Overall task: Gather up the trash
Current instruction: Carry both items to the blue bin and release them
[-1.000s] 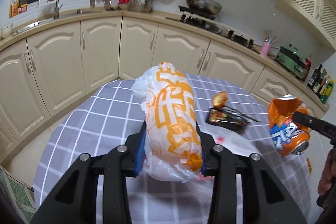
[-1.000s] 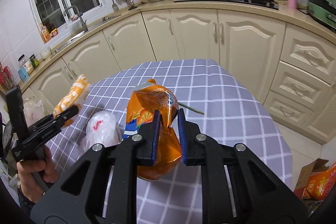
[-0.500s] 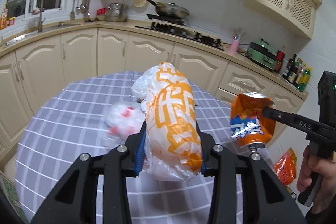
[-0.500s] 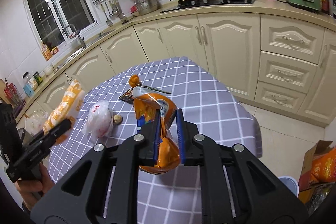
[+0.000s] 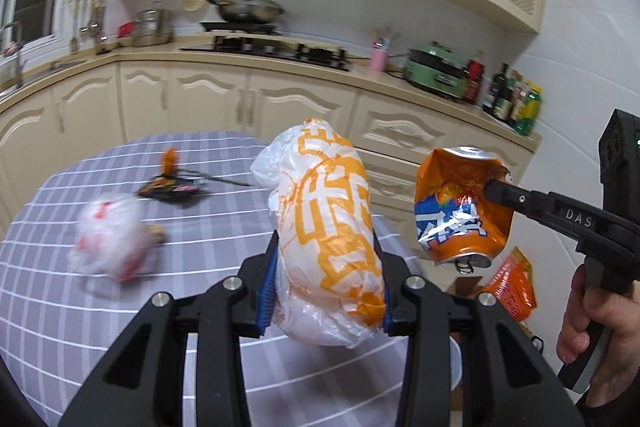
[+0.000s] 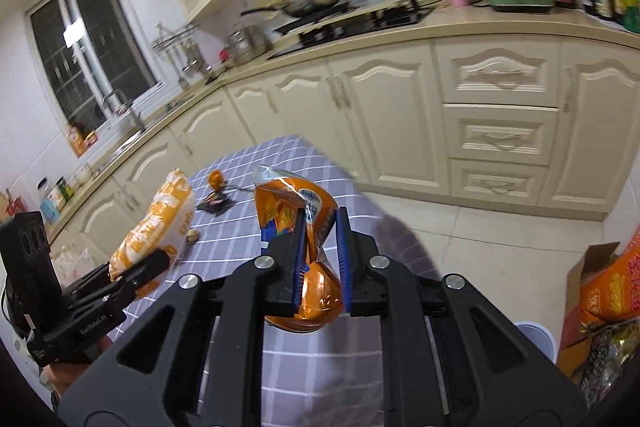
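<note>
My left gripper (image 5: 326, 259) is shut on a white and orange plastic bag (image 5: 328, 227) and holds it above the table's right side; the bag also shows in the right wrist view (image 6: 160, 223). My right gripper (image 6: 320, 251) is shut on a crushed orange soda can (image 6: 298, 203), held in the air past the table's edge; the can also shows in the left wrist view (image 5: 460, 203). On the table lie a crumpled white bag with red print (image 5: 110, 239), a dark wrapper (image 5: 172, 189) and an orange scrap (image 5: 169, 159).
The round table has a grey checked cloth (image 5: 60, 307). A cardboard box with orange packets (image 6: 608, 287) and a white bin rim (image 6: 534, 333) stand on the floor at the right. Cream kitchen cabinets (image 6: 500, 131) and a counter run behind.
Both grippers have swung to the right with their loads. The can is now past the table's edge, nearer the floor box and bin. The table items have shifted left in view.
</note>
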`<state>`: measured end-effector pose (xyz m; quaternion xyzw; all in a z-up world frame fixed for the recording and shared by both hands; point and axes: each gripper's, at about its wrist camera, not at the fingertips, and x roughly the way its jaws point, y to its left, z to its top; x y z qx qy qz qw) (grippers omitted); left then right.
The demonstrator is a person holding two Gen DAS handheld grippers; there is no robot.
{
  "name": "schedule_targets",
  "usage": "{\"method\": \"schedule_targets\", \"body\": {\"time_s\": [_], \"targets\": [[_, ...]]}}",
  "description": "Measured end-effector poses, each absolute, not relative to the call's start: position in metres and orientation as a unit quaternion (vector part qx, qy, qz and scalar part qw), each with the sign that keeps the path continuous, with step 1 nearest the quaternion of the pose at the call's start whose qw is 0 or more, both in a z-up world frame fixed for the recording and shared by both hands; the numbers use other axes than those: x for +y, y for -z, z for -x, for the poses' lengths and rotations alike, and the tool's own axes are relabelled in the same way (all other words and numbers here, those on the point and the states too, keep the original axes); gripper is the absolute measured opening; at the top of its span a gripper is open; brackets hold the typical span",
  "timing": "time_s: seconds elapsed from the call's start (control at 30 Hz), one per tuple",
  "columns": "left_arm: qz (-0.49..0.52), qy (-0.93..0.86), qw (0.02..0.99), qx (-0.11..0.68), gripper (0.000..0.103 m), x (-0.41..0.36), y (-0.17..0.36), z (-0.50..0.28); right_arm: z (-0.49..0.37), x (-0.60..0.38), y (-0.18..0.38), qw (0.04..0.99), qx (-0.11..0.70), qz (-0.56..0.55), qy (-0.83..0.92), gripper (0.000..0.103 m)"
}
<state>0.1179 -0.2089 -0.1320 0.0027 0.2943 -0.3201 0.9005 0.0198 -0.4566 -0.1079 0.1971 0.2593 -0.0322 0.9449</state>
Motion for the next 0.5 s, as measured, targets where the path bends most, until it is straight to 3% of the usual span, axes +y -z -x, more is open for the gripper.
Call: {"method": "schedule_targets", "body": {"time_s": [0.5], "targets": [[-0.079,0.452,0.827,0.325,0.038,-0.371,0.163,-0.056,0.103,-0.59,0.144,0.912,0.253,-0.257,0.195,0.014]]}}
